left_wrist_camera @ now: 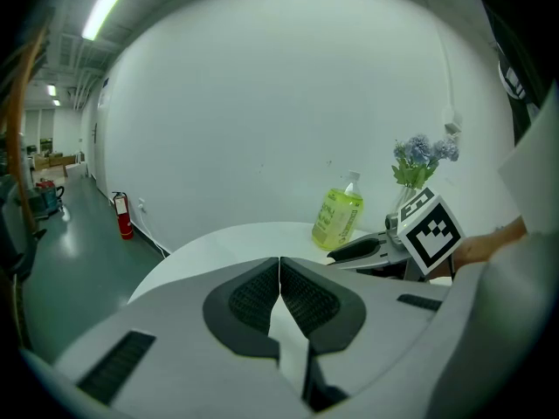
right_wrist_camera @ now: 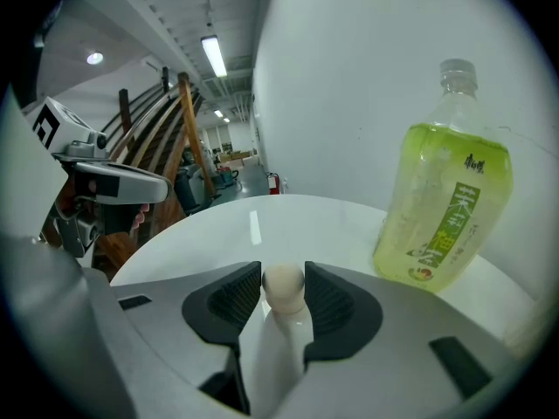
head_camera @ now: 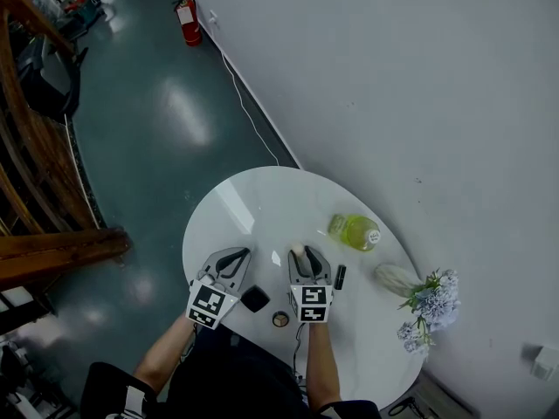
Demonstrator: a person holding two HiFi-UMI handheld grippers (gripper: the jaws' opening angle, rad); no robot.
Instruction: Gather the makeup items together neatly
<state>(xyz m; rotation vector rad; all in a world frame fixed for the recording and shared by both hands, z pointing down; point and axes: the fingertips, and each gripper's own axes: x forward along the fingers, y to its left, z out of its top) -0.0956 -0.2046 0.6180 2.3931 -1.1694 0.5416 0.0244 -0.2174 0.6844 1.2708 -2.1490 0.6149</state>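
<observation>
Forearms come up from the near edge of the white table, both pitched down toward the top, marker cubes facing up; right tongs sit low with the pads either side of a beige egg-shaped sponge standing on the table, framing it closely but not visibly squeezing it, so I'd call that released and lined up for a grab; left tongs are clenched, pads together on nothing, hovering to the side; between the two tools, nearer the person, lie a black square compact and a small round pot; a black tube lies just right of the right tongs; the green bottle and flower vase stand beyond; by my read it's early going, pieces loosely scattered, nothing yet lined up.
</observation>
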